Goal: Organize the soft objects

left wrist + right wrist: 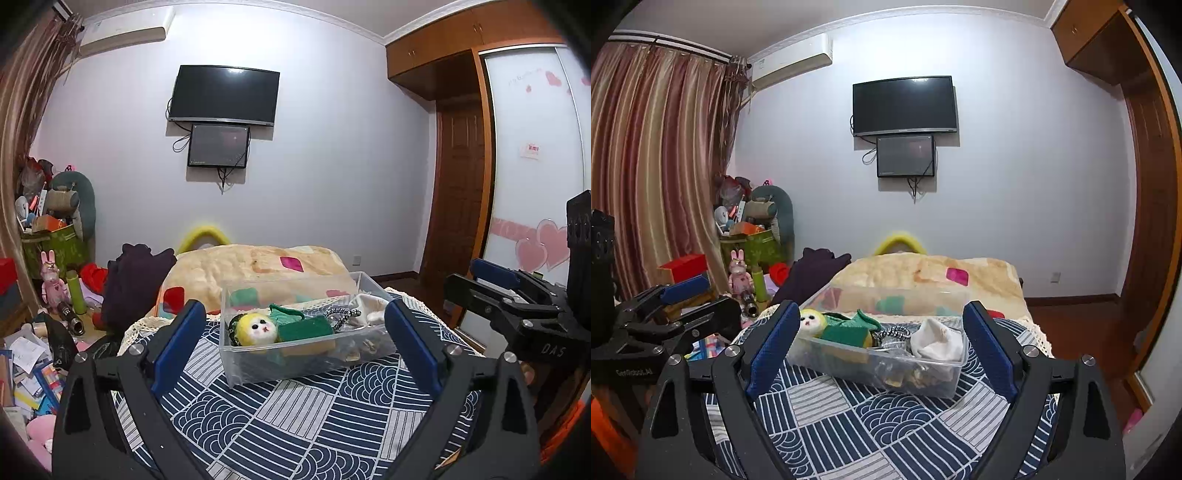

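A clear plastic bin (295, 365) stands on the bed's blue patterned cloth (314, 417). In it lie a yellow plush face toy (256, 329), a green knitted pouch (304, 325), a black-and-white cord (343, 317) and a white cloth (371, 306). My left gripper (295, 343) is open and empty, its jaws spread either side of the bin, short of it. My right gripper (882, 347) is open and empty, facing the bin (879, 373) with the toy (810, 322), pouch (846, 330) and white cloth (938, 341). Each gripper shows at the edge of the other's view.
A folded beige blanket (255, 269) and dark clothing (136, 284) lie behind the bin. The floor at left is cluttered with papers, a pink rabbit figure (53, 280) and a green box (55, 247). A wardrobe (532, 166) stands at right; a TV (223, 96) hangs ahead.
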Available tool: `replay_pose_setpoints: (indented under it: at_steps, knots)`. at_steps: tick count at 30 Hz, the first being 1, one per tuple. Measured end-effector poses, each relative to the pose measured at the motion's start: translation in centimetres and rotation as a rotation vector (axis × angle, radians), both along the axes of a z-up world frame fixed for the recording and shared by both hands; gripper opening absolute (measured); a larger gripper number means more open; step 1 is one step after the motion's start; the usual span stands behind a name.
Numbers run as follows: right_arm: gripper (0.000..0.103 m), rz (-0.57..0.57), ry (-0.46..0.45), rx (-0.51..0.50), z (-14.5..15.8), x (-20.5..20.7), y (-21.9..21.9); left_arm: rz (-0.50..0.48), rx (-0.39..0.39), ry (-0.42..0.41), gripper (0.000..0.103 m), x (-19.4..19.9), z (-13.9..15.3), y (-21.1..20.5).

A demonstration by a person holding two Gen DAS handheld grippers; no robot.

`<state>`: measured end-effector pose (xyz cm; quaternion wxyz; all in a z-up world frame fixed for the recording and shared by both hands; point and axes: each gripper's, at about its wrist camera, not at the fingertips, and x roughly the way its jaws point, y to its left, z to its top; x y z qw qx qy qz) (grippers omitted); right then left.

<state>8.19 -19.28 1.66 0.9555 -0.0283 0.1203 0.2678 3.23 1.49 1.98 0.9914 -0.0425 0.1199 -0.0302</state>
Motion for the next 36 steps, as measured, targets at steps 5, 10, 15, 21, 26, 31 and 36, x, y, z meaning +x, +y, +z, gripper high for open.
replay_pose_setpoints:
  at_steps: [5, 10, 15, 21, 26, 31, 36]
  knots:
    - [0.089, 0.014, -0.004, -0.01, -0.33, -0.48, 0.01, 0.006, 0.0, -0.005, 0.099, -0.18, -0.1, -0.01]
    - [0.093, 0.021, -0.008, -0.01, -0.45, -0.81, 0.06, 0.013, 0.007, -0.007, 0.099, -0.32, -0.14, -0.03]
    - [0.094, 0.019, -0.014, -0.01, -0.38, -0.94, 0.0, 0.013, 0.001, 0.0, 0.1, -0.37, -0.27, 0.09]
    - [0.094, 0.016, -0.006, -0.003, -0.36, -0.89, -0.16, 0.015, 0.003, 0.004, 0.1, -0.42, -0.4, -0.03]
    - [0.094, 0.014, -0.005, -0.002, -0.3, -0.91, -0.19, 0.017, 0.006, 0.003, 0.1, -0.54, -0.54, -0.06]
    - [0.094, 0.012, 0.001, 0.004, -0.35, -0.78, -0.31, 0.016, 0.003, 0.005, 0.1, -0.54, -0.66, -0.02]
    - [0.094, 0.012, 0.0, 0.003, -0.37, -0.78, -0.33, 0.017, 0.005, 0.005, 0.1, -0.49, -0.65, -0.02]
